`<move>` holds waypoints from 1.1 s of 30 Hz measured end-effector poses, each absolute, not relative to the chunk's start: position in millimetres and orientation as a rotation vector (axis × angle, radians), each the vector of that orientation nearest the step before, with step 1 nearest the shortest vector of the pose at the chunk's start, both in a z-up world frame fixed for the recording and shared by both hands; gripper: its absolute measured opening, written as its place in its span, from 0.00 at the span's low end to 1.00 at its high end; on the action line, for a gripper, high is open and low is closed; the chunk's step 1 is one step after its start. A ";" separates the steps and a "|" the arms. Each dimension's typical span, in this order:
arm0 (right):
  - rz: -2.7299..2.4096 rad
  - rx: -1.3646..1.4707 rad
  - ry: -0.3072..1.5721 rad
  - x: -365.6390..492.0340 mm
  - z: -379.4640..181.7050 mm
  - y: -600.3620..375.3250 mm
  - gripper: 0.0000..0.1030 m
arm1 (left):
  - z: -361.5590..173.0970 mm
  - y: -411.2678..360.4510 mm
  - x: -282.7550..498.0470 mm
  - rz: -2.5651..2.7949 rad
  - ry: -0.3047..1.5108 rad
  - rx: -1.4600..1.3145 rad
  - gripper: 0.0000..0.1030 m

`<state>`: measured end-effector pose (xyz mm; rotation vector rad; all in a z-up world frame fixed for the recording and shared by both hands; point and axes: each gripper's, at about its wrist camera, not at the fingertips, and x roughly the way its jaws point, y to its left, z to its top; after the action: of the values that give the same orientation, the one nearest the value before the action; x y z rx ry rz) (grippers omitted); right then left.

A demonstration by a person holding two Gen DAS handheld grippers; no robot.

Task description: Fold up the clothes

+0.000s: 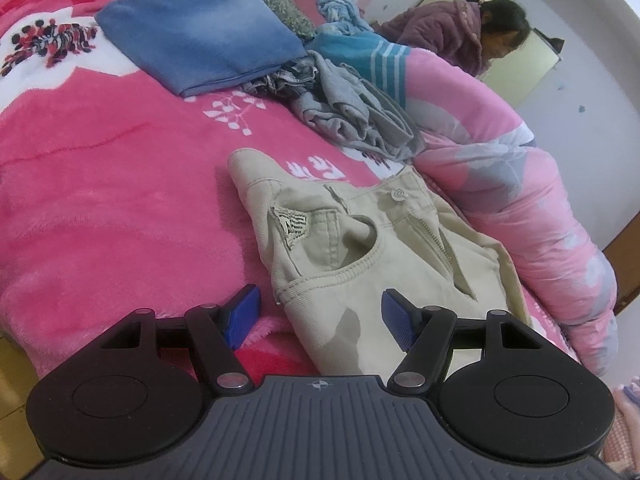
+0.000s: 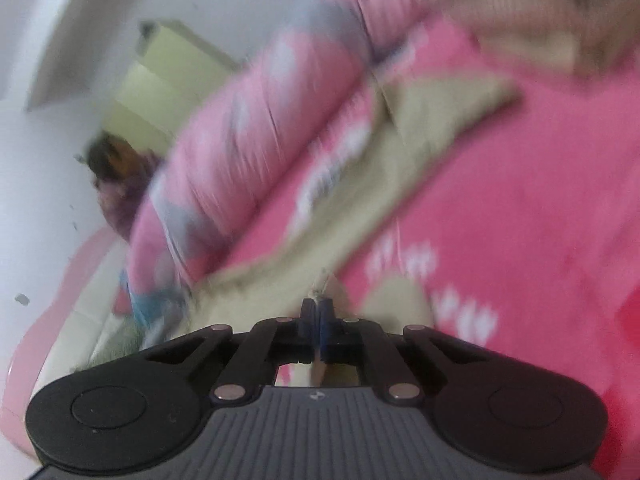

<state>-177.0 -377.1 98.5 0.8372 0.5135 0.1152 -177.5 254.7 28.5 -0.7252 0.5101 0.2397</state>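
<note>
Pink plush blanket (image 1: 100,200) with white leaf and flower prints covers a bed that fills most of both views, with a pale wall (image 1: 592,80) behind it. On the blanket, close to the left wrist camera, lies a pair of beige trousers (image 1: 360,248), waistband towards the middle of the bed, button and open zip showing, one front pocket gaping. The left hand-held gripper (image 1: 318,316) sits low over the near part of the trousers with its blue pads wide apart, one pad over the pink blanket just left of the cloth, the other over the beige fabric; it has hold of nothing.

Farther back on the bed rests a folded blue towel (image 1: 200,36). Beside it is a loose heap of grey clothes (image 1: 352,112), and behind that a teal garment with white stripes (image 1: 368,56). A long rolled pink quilt (image 1: 520,184) with grey and white patches runs along the right edge of the bed, just beside the trousers. Beyond the quilt, a person in a purple padded jacket (image 1: 448,32) leans near a yellow-green door.

The right wrist view is heavily blurred by motion. The right hand-held gripper (image 2: 318,312) has its pads pressed together, pinching a thin edge of the beige trousers (image 2: 440,120), which stretch away from it across the pink blanket (image 2: 520,220) towards the pink quilt (image 2: 248,128).
</note>
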 end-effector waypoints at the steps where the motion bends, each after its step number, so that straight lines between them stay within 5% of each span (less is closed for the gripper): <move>1: 0.089 0.832 0.455 -188.2 109.3 -387.1 0.01 | 28.6 254.9 -177.3 0.240 0.511 -0.723 0.65; 8: -0.204 0.870 0.176 -280.1 130.8 -481.5 0.01 | 28.5 255.3 -177.3 0.236 0.511 -0.714 0.64; 18: -0.344 1.216 0.343 -304.4 22.2 -518.2 0.04 | 33.2 261.7 -187.0 0.204 0.513 -0.759 0.63; 23: -0.308 1.275 0.398 -309.0 26.9 -516.1 0.43 | 34.1 270.2 -192.5 0.198 0.506 -0.791 0.63; 33: -0.379 1.243 0.524 -282.1 42.0 -500.5 0.50 | 33.1 291.0 -161.6 0.252 0.572 -0.813 0.63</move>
<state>-282.1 -500.5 42.0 1.2427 0.5235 -0.3790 -161.6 291.0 33.1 -0.8128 0.5723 0.2521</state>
